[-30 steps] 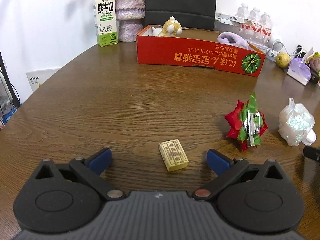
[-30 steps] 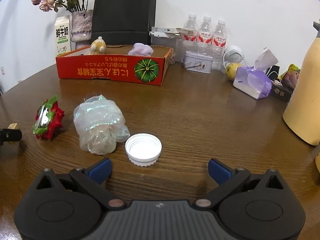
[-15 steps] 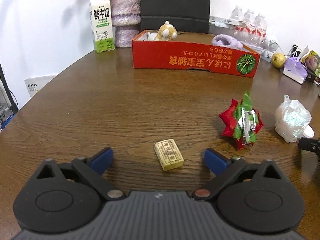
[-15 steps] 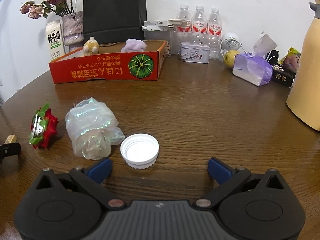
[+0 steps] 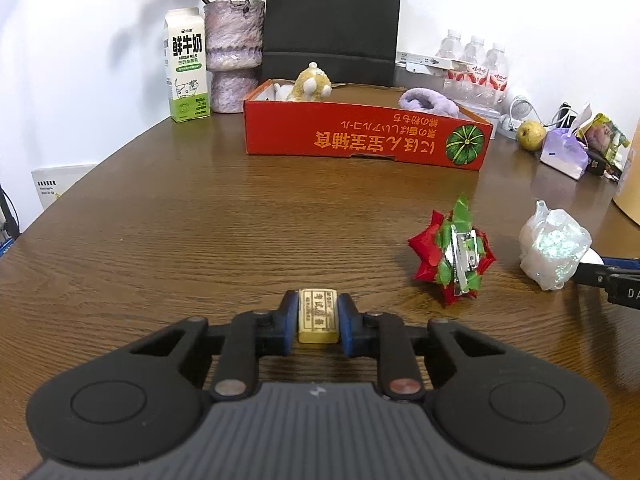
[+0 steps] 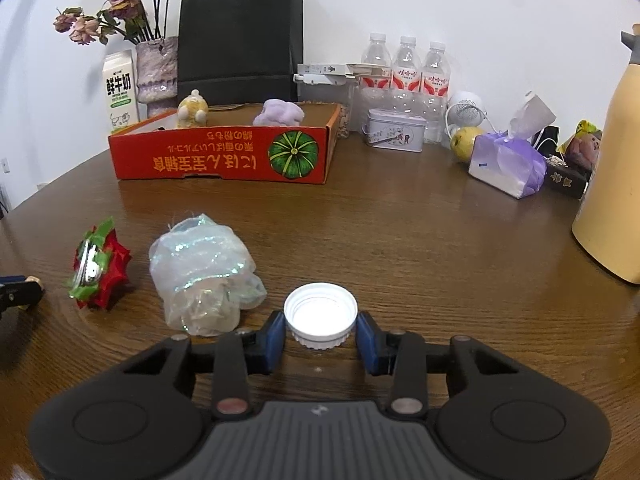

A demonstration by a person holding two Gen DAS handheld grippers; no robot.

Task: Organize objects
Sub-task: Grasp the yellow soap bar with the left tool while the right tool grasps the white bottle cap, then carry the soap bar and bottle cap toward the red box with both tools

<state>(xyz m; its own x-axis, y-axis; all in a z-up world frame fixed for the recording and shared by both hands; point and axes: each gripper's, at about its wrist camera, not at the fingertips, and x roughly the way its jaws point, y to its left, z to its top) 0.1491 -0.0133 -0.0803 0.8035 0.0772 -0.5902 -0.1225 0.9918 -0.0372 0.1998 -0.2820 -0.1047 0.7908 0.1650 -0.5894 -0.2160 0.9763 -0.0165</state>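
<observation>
While tools grip, bow [image 5: 452, 256] and crinkled bag [image 6: 204, 276] flank – red box [image 6: 224, 156] beyond.

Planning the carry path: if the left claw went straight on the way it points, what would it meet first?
Bare table, then probably the red box. The left claw, just closed on the yellow block, points roughly at it; depth is unclear.

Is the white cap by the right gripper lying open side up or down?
Open side up: the white cap shows its hollow inside and raised ribbed rim, resting on the table between the right gripper pads.
</observation>
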